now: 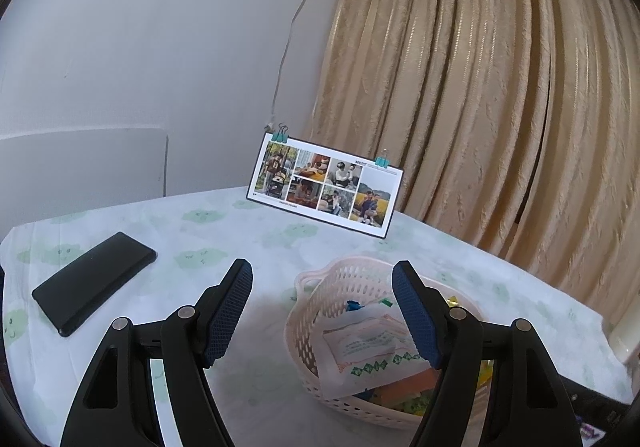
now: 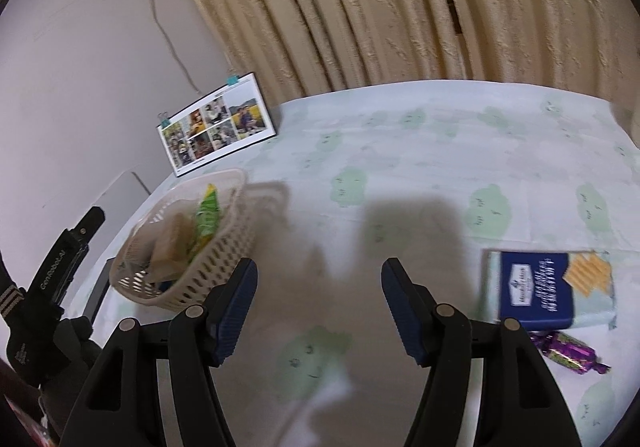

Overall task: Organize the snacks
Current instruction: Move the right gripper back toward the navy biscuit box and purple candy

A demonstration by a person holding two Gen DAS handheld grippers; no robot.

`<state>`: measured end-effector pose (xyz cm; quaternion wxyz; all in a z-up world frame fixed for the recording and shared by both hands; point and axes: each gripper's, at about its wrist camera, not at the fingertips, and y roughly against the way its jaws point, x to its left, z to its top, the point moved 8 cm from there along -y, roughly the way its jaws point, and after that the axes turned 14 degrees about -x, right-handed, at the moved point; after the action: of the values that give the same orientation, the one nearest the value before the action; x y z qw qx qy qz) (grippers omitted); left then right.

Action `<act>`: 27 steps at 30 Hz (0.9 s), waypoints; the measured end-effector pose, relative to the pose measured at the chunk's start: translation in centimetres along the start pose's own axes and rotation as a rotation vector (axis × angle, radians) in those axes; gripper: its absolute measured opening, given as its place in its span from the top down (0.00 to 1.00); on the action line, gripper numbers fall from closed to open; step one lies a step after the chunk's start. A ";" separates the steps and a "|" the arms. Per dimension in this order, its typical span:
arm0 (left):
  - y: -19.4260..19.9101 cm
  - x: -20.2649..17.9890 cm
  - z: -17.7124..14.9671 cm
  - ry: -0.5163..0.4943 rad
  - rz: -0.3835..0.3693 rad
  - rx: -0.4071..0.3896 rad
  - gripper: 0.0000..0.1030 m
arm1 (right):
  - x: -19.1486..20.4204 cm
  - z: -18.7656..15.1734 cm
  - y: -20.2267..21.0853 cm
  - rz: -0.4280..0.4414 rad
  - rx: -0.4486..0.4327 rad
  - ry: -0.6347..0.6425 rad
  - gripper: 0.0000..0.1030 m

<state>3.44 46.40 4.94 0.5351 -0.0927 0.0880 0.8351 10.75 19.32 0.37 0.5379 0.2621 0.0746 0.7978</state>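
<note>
A pale pink slotted basket sits on the cloth-covered table and holds several snack packets, the top one a white sachet with green diamonds. My left gripper hovers open just in front of it, nothing between its fingers, its right finger overlapping the basket. In the right wrist view the same basket lies to the left, with a green packet inside. My right gripper stands open over bare cloth. A dark blue cracker packet and a purple wrapped candy lie to its right.
A black phone lies on the table's left side. A photo calendar with teal clips stands at the back by the beige curtain. The other hand-held gripper's black body shows at left.
</note>
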 end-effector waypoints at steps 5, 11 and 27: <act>0.4 -0.5 0.2 -0.019 -0.008 -0.015 0.29 | -1.9 0.1 0.7 -0.040 -0.013 -0.015 0.38; 0.7 -0.9 0.3 -0.040 -0.007 -0.028 0.29 | -3.7 0.1 1.6 -0.090 -0.024 -0.014 0.36; 1.3 -1.7 0.7 -0.098 0.011 -0.074 0.26 | -9.5 1.2 4.3 -0.186 -0.075 -0.097 0.34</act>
<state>2.91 44.49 6.07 0.5302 -0.0710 0.0311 0.8443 10.53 8.80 -0.10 0.6221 0.2719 0.0426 0.7329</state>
